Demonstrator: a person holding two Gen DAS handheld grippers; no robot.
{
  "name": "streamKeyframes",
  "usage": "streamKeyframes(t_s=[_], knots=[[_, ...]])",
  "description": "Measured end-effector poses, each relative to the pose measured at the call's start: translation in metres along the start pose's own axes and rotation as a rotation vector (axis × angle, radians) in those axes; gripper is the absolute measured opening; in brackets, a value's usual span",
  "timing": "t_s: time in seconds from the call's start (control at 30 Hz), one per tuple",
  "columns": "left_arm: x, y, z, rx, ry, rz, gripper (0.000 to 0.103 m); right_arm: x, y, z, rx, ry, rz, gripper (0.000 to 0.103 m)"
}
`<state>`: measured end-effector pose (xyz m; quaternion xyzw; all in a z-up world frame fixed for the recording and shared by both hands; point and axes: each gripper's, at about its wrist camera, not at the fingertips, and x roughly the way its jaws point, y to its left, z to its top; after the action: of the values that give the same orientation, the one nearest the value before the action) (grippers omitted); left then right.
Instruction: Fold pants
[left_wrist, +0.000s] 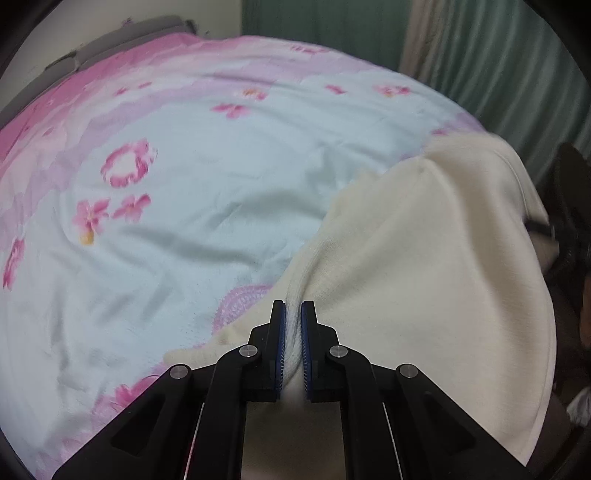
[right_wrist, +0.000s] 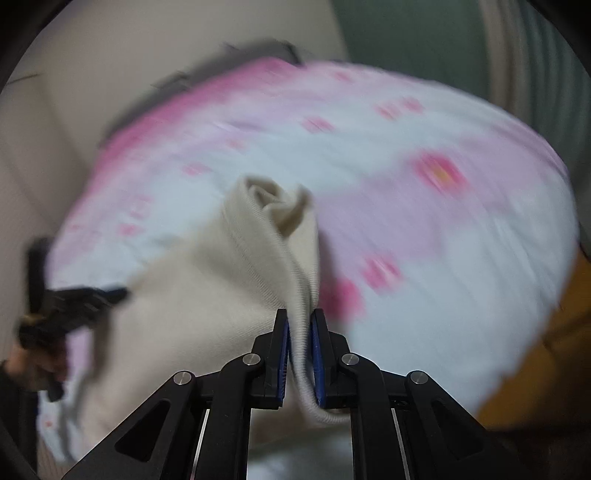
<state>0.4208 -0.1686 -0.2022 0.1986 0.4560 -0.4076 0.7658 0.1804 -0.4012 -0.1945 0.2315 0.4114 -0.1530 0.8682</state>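
The cream knit pants (left_wrist: 424, 266) hang stretched between my two grippers above the bed. My left gripper (left_wrist: 293, 306) is shut on a bunched edge of the pants, and the cloth spreads away to the right. My right gripper (right_wrist: 300, 314) is shut on another ribbed edge of the pants (right_wrist: 207, 295), which fall in a rolled fold ahead of it. The left gripper also shows in the right wrist view (right_wrist: 66, 302), at the far left, blurred. The right gripper shows dark at the right edge of the left wrist view (left_wrist: 569, 221).
The bed is covered by a pale blue sheet with pink flowers (left_wrist: 184, 206), which also shows in the right wrist view (right_wrist: 424, 206). A grey headboard (left_wrist: 122, 40) and a beige wall are behind it. Green curtains (left_wrist: 480, 55) hang at the far right. The right wrist view is motion-blurred.
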Motion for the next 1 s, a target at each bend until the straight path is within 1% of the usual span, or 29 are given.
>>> streamKeyframes(t_s=[0.07,0.13,0.17,0.2,0.23,0.27,0.3,0.37,0.4,0.43,0.47,0.5,0.53,0.57,0.6,0.67,0.7,0.73,0.8,0.83,0.93,1.0], knots=[[0.003,-0.007,0.004,0.005,0.003,0.035,0.010,0.007,-0.012,-0.012,0.035,0.036,-0.024,0.013],[0.002,-0.011,0.007,0.005,0.008,0.054,0.010,0.008,-0.017,-0.017,0.062,0.044,-0.034,0.015],[0.002,-0.012,0.008,0.003,0.009,0.056,0.010,0.008,-0.018,-0.017,0.067,0.042,-0.044,0.020],[0.001,-0.011,0.007,0.002,0.006,0.053,0.010,0.007,-0.017,-0.015,0.061,0.041,-0.056,0.029],[-0.001,-0.009,0.006,-0.004,0.003,0.045,0.010,0.006,-0.015,-0.014,0.050,0.040,-0.089,0.035],[-0.002,-0.006,0.004,-0.012,0.000,0.038,0.010,0.005,-0.015,-0.016,0.037,0.035,-0.111,0.046],[-0.004,-0.004,0.002,-0.023,-0.005,0.031,0.010,0.002,-0.012,-0.017,0.021,0.024,-0.128,0.052],[-0.011,-0.005,-0.002,-0.032,-0.017,0.034,0.011,-0.007,-0.008,-0.020,0.021,-0.003,-0.113,0.053],[-0.015,-0.007,-0.005,-0.032,-0.024,0.042,0.014,-0.012,-0.006,-0.021,0.023,-0.014,-0.102,0.054],[-0.021,-0.009,-0.008,-0.034,-0.036,0.044,0.022,-0.016,-0.004,-0.022,0.023,-0.024,-0.096,0.055],[-0.027,-0.012,-0.010,-0.037,-0.050,0.038,0.029,-0.021,-0.002,-0.023,0.024,-0.037,-0.087,0.060],[-0.033,-0.014,-0.012,-0.045,-0.067,0.039,0.044,-0.024,-0.002,-0.023,0.031,-0.047,-0.075,0.066],[-0.042,-0.016,-0.015,-0.065,-0.084,0.055,0.060,-0.028,-0.002,-0.023,0.042,-0.055,-0.063,0.067],[-0.049,-0.017,-0.019,-0.088,-0.103,0.067,0.065,-0.032,-0.003,-0.024,0.055,-0.062,-0.056,0.067],[-0.058,-0.019,-0.025,-0.119,-0.126,0.073,0.067,-0.037,-0.003,-0.027,0.070,-0.072,-0.049,0.068],[-0.071,-0.023,-0.043,-0.187,-0.144,0.078,0.068,-0.045,-0.002,-0.034,0.092,-0.088,-0.025,0.070],[-0.075,-0.026,-0.054,-0.223,-0.145,0.096,0.068,-0.048,-0.002,-0.040,0.101,-0.095,-0.011,0.072],[-0.079,-0.030,-0.070,-0.268,-0.142,0.106,0.069,-0.050,-0.002,-0.045,0.107,-0.098,-0.001,0.072],[-0.078,-0.034,-0.095,-0.342,-0.121,0.099,0.069,-0.049,-0.003,-0.055,0.132,-0.094,0.034,0.072],[-0.077,-0.035,-0.107,-0.379,-0.106,0.087,0.069,-0.046,-0.005,-0.059,0.147,-0.079,0.052,0.072],[-0.070,-0.038,-0.133,-0.450,-0.075,0.043,0.069,-0.032,-0.010,-0.068,0.199,-0.011,0.096,0.072],[-0.067,-0.038,-0.142,-0.481,-0.082,0.040,0.069,-0.019,-0.015,-0.071,0.235,0.025,0.115,0.071]])
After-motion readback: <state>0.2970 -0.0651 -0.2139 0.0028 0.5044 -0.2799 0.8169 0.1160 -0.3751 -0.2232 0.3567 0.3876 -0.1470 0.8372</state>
